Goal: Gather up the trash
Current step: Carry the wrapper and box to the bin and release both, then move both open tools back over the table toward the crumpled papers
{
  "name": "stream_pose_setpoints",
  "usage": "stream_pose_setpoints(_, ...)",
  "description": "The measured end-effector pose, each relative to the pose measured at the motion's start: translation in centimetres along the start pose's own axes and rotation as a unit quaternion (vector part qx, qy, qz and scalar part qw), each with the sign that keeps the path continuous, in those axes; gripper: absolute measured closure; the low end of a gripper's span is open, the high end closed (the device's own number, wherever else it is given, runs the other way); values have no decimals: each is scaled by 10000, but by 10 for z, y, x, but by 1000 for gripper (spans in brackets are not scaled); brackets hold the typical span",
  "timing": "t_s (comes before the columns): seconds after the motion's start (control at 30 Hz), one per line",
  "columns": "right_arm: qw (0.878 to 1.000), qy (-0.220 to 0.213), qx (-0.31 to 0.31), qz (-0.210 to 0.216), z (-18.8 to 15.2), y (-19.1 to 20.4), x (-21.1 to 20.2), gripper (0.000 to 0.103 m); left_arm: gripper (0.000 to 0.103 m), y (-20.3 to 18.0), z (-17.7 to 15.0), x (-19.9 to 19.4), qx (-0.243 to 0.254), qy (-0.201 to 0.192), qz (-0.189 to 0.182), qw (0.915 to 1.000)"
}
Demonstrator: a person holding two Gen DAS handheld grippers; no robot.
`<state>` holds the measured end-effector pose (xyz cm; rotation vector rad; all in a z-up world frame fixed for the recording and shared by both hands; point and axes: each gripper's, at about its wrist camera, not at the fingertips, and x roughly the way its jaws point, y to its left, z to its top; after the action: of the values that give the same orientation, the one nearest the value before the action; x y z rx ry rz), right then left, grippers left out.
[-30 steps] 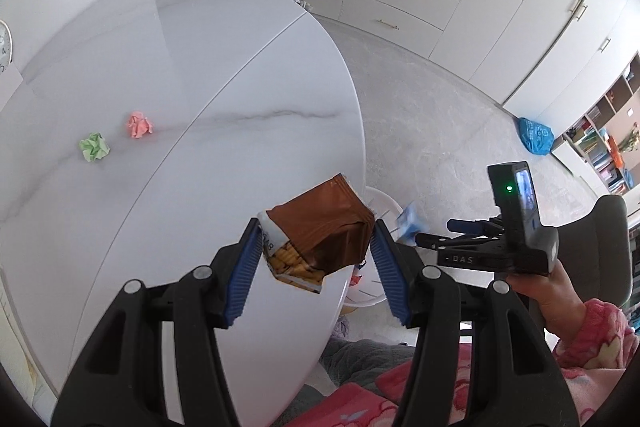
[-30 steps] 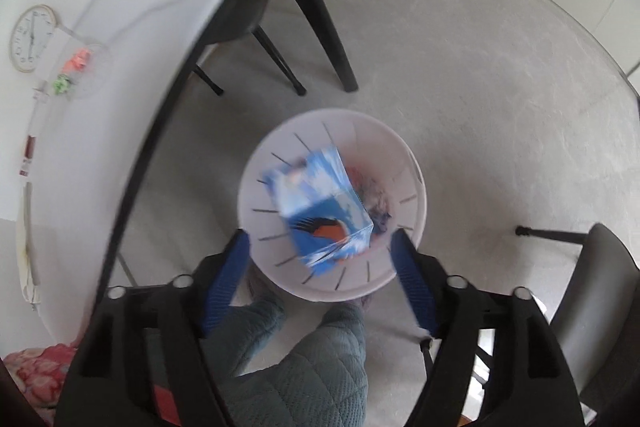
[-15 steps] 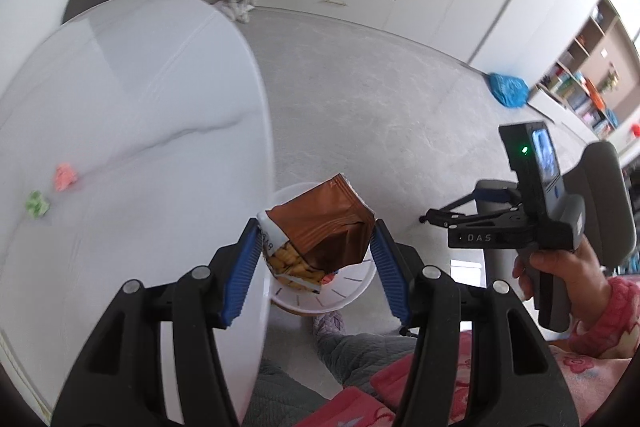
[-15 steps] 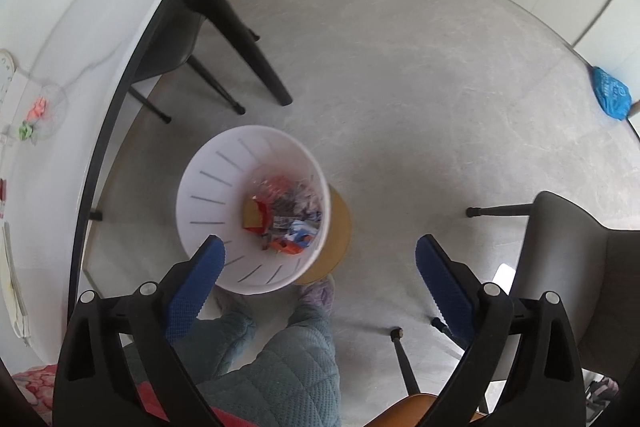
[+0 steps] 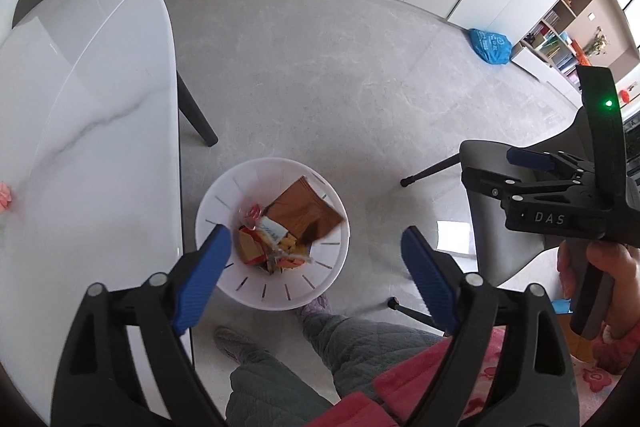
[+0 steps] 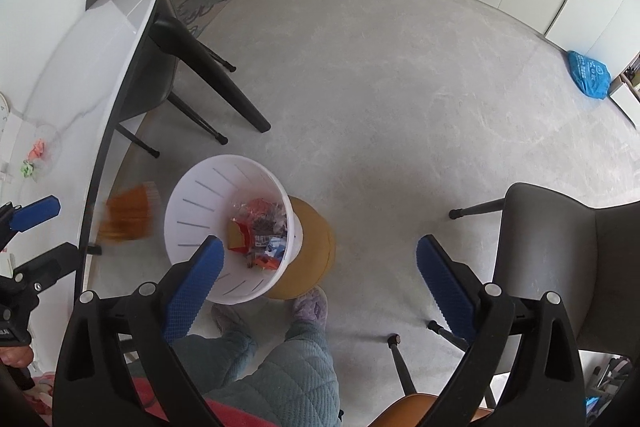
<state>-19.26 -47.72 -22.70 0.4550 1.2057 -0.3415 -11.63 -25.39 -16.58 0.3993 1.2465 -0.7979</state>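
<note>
A white slotted bin (image 5: 224,199) stands on the floor beside the table, with several wrappers in it; it also shows in the right wrist view (image 6: 192,195). A brown snack bag (image 5: 306,213) is in the air over the bin, blurred in the right wrist view (image 6: 128,215). My left gripper (image 5: 316,255) is open and empty above the bin. My right gripper (image 6: 318,269) is open and empty, to the right of the bin. A pink paper ball (image 5: 4,197) and a green one (image 6: 27,169) lie on the white table (image 5: 80,107).
A grey chair (image 6: 560,251) stands at the right, another is tucked under the table. A round wooden stool (image 6: 316,251) stands behind the bin. The person's legs and slippers (image 6: 310,309) are below the grippers. A blue bag (image 5: 490,45) lies by the cabinets.
My left gripper opened and the brown snack bag dropped toward the bin. The blue pack fell from my right gripper into the bin, and that gripper moved right.
</note>
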Motion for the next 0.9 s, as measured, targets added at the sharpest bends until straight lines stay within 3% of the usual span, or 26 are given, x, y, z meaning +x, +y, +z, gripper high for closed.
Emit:
stream_pose_setpoints(0.17,10000,50,-28,49,1,3,1,7,12,2,0,-1,-83,-5,122,9999)
stream_pose_setpoints(0.5,9993,-47,-361,92,5,31,-6,7,8,13,-6,-33,-292,-426,546,9972)
stream_pose_setpoints(0.9,9899,-467,-1173,646,30,128,-42,6,8,84,-30,-98,-1144,-853,1049,9842)
